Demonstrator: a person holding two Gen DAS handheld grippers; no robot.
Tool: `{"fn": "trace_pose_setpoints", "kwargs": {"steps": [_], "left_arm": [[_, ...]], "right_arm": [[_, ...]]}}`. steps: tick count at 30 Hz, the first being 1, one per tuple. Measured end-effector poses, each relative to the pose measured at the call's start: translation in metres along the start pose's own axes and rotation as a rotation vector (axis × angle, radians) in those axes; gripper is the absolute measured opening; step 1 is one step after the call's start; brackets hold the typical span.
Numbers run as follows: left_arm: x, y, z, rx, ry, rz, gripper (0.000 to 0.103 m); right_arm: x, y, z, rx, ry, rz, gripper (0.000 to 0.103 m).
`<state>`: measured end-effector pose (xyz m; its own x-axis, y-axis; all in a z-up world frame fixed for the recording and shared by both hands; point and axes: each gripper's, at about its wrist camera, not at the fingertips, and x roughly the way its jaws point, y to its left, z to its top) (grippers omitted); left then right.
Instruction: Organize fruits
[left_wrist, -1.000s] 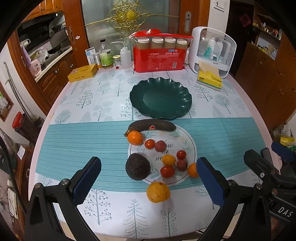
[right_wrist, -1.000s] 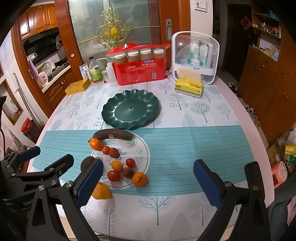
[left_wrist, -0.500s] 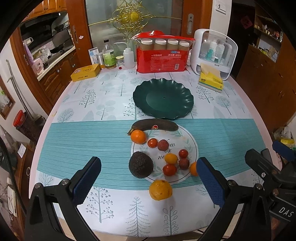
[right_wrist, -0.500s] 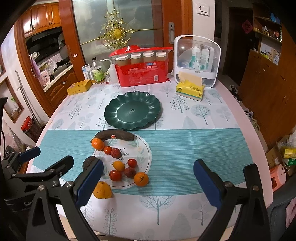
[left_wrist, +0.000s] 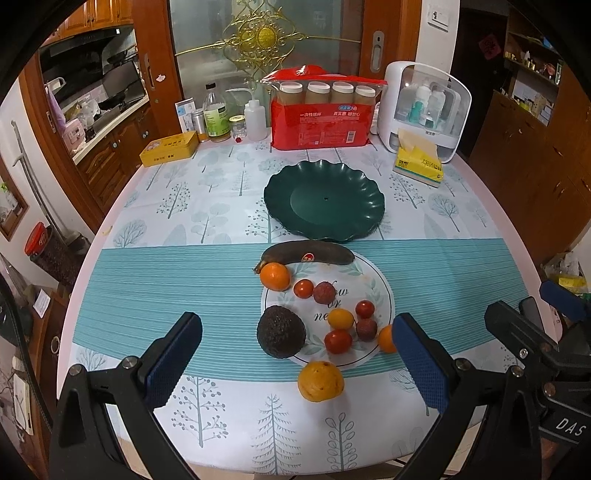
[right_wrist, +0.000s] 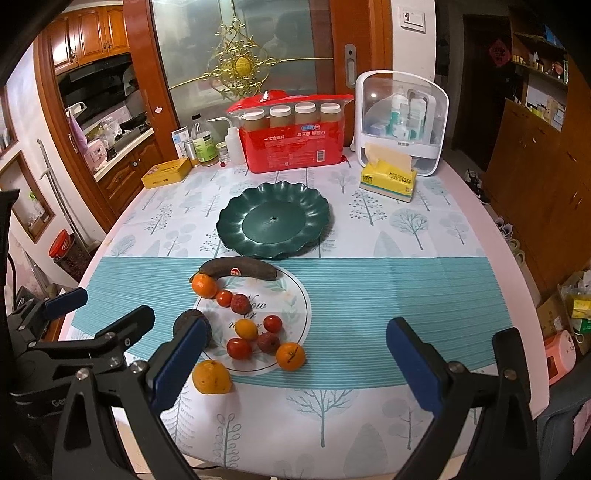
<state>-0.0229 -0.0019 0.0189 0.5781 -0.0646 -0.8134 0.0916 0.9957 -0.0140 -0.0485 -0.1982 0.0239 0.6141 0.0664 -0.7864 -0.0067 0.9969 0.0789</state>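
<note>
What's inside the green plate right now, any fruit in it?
Nothing: the green plate is bare across its whole well, showing only a small centre hole. The fruit lies nearer, with the banana just outside the rim. What lies under the plate is hidden.

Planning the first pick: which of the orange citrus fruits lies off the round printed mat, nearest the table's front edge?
The large orange, alone on the tree-print cloth, in front of the avocado. The other two sit at the mat's edge, farther back.

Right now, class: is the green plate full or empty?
Empty: the green plate shows bare; the fruit lies nearer, on the mat.
</note>
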Motion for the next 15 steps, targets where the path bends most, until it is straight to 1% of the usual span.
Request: {"fn": "trace_pose_setpoints", "kwargs": {"steps": [4, 7, 15], "left_arm": [[0.000, -0.001, 0.003, 0.000, 0.001, -0.006, 0.102], [0.002, 0.000, 0.004, -0.002, 0.009, -0.008, 0.102], [0.023, 0.005, -0.003, -0.014, 0.064, -0.023, 0.102]], "right_arm": [[-0.002, 0.000, 0.000, -0.001, -0.010, 0.026, 0.099], [-0.002, 0.001, 0.001, -0.010, -0.010, 0.023, 0.099], [0.012, 0.001, -0.001, -0.031, 0.033, 0.026, 0.098]]}}
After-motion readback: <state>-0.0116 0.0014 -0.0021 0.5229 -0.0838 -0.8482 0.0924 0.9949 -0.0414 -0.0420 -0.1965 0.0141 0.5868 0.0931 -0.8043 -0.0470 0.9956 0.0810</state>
